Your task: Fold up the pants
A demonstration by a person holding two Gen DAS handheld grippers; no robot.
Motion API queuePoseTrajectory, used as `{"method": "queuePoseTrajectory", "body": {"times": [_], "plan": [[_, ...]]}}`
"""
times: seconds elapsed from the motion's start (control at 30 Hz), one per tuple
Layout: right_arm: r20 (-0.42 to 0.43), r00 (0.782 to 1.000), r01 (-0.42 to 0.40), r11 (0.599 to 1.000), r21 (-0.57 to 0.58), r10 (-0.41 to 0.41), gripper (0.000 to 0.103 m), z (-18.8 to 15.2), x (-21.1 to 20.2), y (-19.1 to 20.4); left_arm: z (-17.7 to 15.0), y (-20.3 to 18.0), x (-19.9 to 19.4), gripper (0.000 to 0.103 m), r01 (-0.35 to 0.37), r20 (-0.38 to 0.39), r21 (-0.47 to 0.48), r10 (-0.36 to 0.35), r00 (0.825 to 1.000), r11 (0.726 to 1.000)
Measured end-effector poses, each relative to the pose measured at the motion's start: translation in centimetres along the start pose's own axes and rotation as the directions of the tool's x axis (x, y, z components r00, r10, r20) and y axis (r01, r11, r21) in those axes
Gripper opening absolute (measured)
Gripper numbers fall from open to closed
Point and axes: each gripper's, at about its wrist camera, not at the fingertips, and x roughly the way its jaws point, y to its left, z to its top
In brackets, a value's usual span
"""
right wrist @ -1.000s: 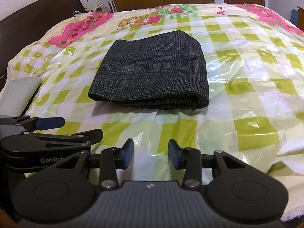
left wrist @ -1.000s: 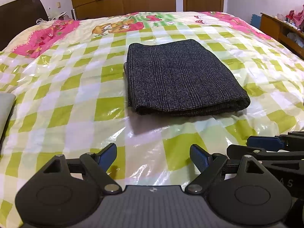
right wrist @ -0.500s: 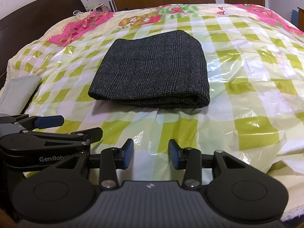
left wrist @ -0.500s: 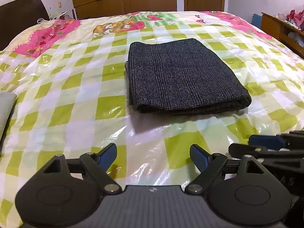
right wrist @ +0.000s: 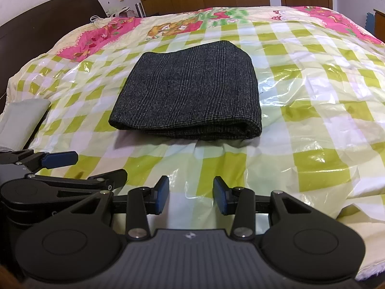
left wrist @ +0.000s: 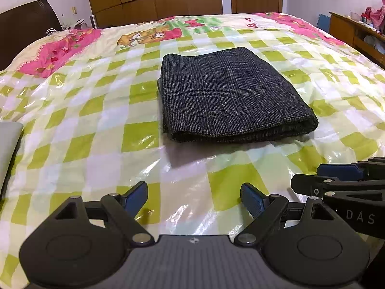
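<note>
Pants: the pants lie folded into a thick dark rectangle near the middle of the bed, rounded fold edge nearest the cameras.
Left claw: the left claw hovers low over the near part of the bed, spread wide, holding nothing, well short of the fold.
Right claw: the right claw sits just beside it, gap narrower, also holding nothing.
Room: bare checked plastic cover on every side of the pants.
Edges: a grey pillow at the left rim; a dark headboard behind it.
</note>
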Motion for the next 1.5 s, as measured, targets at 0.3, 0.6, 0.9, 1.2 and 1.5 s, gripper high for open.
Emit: {"method": "queuePoseTrajectory", "body": {"times": [0.3, 0.6, 0.9, 1.2, 1.5], "plan": [[0.0, 1.0, 0.0, 1.0, 0.001, 0.0, 0.042, -0.02, 0.03, 0.02, -0.06, -0.08, 0.0, 0.095, -0.005, 0.004, 0.003, 0.005, 1.0, 1.0], [0.0, 1.0, 0.0, 1.0, 0.0, 0.0, 0.042, -0.03, 0.04, 0.02, -0.08, -0.12, -0.02, 0.095, -0.007, 0.006, 0.005, 0.007, 1.0, 1.0], [-0.001, 1.0, 0.0, 1.0, 0.0, 0.0, 0.042, -0.05, 0.04, 0.02, -0.09, -0.11, -0.02, 0.095, -0.007, 0.006, 0.005, 0.007, 1.0, 1.0], [-0.001, 1.0, 0.0, 1.0, 0.0, 0.0, 0.042, -0.05, 0.04, 0.02, -0.14, -0.13, -0.07, 0.095, -0.011, 0.012, 0.008, 0.011, 1.0, 1.0], [-0.001, 1.0, -0.001, 1.0, 0.0, 0.001, 0.042, -0.05, 0.04, 0.0, -0.15, -0.15, -0.08, 0.095, -0.013, 0.014, 0.009, 0.013, 1.0, 1.0]]}}
